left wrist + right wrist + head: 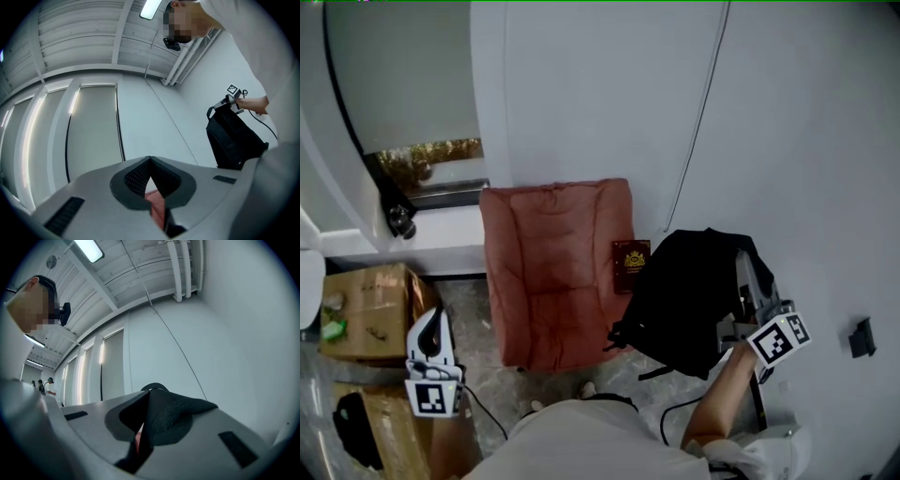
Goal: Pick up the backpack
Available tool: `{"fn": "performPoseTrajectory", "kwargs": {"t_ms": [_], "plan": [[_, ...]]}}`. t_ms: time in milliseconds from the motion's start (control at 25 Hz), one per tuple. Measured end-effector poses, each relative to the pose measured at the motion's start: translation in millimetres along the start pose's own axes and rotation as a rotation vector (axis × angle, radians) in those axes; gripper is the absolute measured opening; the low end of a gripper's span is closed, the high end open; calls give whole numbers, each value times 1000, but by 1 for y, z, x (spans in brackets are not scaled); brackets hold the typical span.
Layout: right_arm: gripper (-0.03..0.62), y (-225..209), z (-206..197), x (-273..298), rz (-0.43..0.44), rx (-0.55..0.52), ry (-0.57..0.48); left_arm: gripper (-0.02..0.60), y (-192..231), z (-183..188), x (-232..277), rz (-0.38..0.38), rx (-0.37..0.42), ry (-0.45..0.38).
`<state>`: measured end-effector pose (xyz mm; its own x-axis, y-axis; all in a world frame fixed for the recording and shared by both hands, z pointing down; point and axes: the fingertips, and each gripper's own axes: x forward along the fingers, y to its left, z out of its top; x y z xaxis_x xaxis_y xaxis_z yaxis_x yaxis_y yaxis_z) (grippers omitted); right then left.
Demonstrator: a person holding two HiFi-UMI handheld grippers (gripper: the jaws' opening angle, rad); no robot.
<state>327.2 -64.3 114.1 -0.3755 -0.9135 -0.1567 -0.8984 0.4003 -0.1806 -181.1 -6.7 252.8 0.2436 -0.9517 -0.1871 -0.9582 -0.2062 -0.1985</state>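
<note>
The black backpack hangs off the floor in front of the white wall, right of the chair. My right gripper holds it from the right side, near its top. In the right gripper view the jaws are shut on a black webbing strap of the backpack, at my right gripper. My left gripper is at the lower left, far from the bag. In the left gripper view my left gripper has its tips touching and nothing between them. That view also shows the hanging backpack at the right.
A rust-pink cushioned chair stands against the wall at centre. A dark red box leans beside it. Cardboard boxes sit at the left, below a window ledge. A black fitting is on the right wall.
</note>
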Motion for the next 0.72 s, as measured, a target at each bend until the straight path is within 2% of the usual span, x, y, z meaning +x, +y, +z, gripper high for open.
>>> {"fn": "performPoseTrajectory", "kwargs": {"t_ms": [400,520,720], "plan": [[34,-48,-1,-48,-171,-8,-9,11,13,-7,7,41,3,37],[35,-55,4,-63,-216,-11,-13,11,20,-8,4,52,33,47],[35,-73,12,-85,-290,-14,-30,11,29,-4,6,114,46,24]]}}
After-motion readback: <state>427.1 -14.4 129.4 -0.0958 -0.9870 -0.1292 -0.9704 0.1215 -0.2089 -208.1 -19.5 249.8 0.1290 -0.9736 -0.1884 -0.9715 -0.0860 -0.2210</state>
